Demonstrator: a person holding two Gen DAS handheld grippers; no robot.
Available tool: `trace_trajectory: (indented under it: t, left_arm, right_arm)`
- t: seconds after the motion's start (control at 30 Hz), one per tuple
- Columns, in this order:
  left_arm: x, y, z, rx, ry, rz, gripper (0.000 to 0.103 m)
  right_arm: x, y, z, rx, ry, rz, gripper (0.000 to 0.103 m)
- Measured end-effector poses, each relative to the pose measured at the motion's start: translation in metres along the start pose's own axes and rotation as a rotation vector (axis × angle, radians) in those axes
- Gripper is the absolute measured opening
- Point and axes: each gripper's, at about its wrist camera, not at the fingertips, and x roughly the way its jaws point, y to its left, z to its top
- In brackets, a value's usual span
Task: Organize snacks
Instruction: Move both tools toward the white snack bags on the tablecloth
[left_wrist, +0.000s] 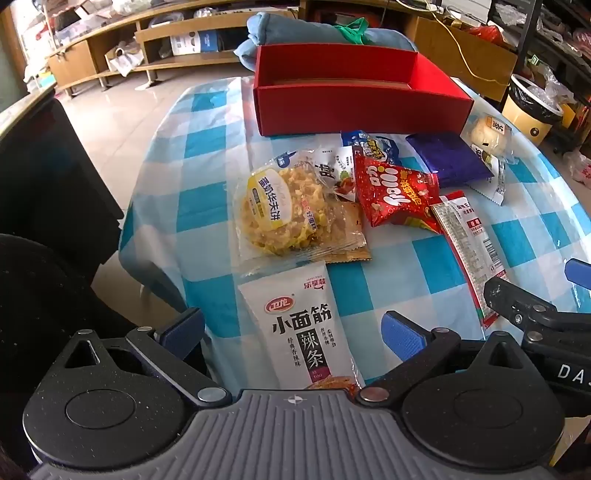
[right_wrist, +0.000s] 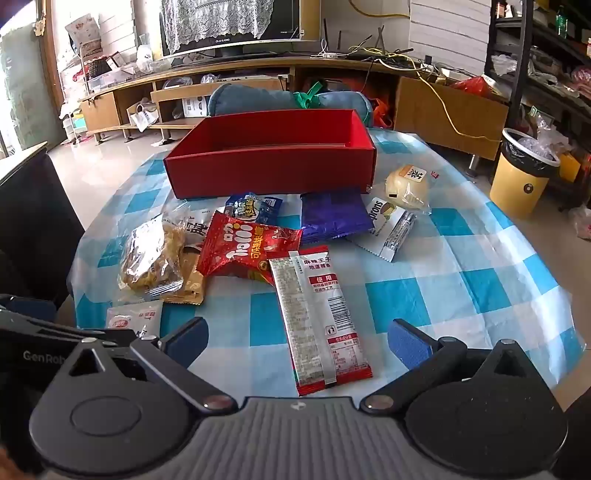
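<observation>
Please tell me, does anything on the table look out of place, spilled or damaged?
Nothing looks spilled or torn. The snacks simply lie loose and overlapping in front of the red box, which appears empty: the red chip bag rests partly on neighbouring packets, and the long red-and-white packet lies over its corner. All packets appear sealed.

Box (right_wrist: 271, 171) at table (right_wrist: 461, 295) rear – snack packets (right_wrist: 255, 247) strewn in front, w/ bin (right_wrist: 524, 184) right.
</observation>
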Motion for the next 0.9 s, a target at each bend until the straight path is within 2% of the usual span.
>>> trace_trajectory:
  t: [0.9]
  left_arm:
    - [0.007,0.002,-0.004,-0.011,0.026,0.021,0.102]
  right_arm:
    - [0.004,0.0,-0.001,-0.015,0.034,-0.025,0.1]
